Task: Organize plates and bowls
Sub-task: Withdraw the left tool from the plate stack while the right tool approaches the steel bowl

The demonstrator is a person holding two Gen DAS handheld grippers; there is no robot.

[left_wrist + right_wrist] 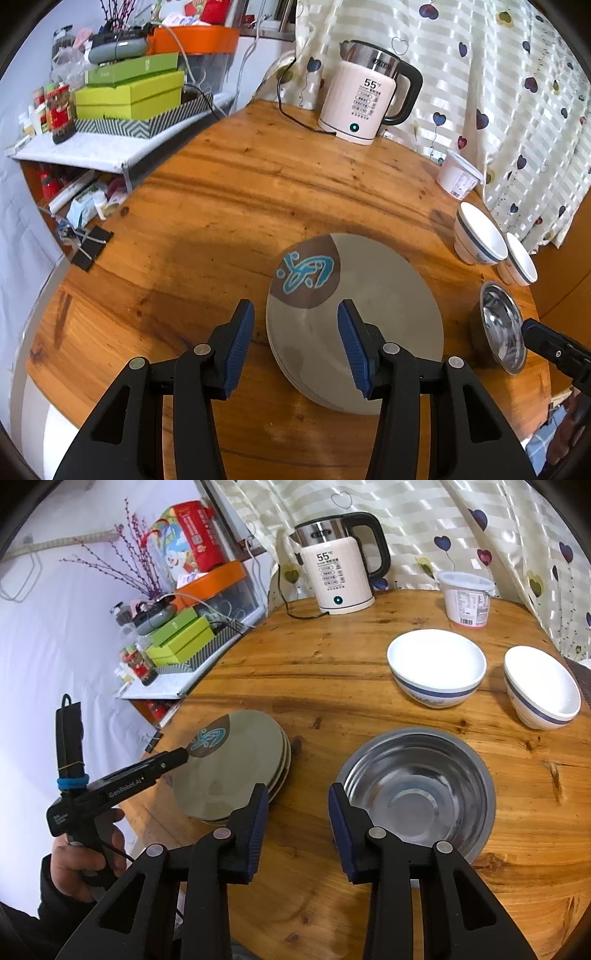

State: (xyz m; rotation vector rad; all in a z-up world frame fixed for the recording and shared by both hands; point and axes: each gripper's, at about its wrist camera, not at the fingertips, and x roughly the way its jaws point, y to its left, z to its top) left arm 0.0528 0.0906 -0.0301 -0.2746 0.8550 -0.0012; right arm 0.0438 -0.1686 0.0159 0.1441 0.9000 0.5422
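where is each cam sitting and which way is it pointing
Left wrist: rides the left gripper, looking forward and down over the plate stack; its open blue-padded fingers show, plus the right gripper's tip at the right edge.
Right wrist: rides the right gripper, facing the steel bowl; its open fingers show, plus the person's left hand.
Shared: plate stack, steel bowl, two white bowls, kettle.

Round wooden desk (229,192), white electric kettle (364,101) showing 55 near heart-print curtain (509,85), white plastic tub (467,599), green boxes (129,92) on side shelf (92,151)
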